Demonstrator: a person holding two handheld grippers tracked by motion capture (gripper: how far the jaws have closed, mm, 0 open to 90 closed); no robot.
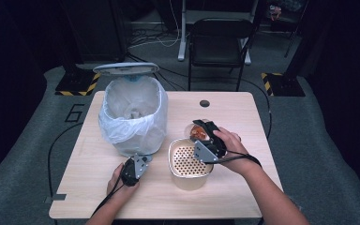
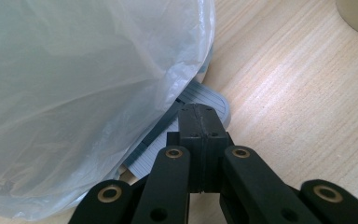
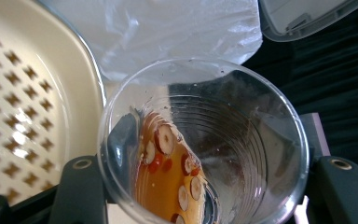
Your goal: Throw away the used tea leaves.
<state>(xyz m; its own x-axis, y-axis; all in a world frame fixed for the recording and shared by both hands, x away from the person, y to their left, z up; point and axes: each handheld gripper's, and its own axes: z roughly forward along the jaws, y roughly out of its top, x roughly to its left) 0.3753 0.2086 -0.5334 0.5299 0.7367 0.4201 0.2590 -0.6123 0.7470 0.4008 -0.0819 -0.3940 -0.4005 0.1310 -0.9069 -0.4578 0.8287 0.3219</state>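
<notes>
Two grippers are busy. The right gripper (image 1: 205, 136) pinches a clear plastic cup (image 3: 205, 140) of brown tea with red fruit slices, tipped beside the cream strainer bowl (image 1: 190, 161). Tip it too fast and tea could splash onto the wooden table (image 1: 243, 187). The left gripper (image 2: 200, 128), jaws pressed together, pushes the bin pedal (image 2: 205, 100); slipping off might drop the bin lid (image 1: 126, 68)

A clear cup (image 3: 205, 140) holds amber liquid (image 3: 168, 186); the cream strainer (image 1: 187, 159) bears a dotted hole pattern.
</notes>
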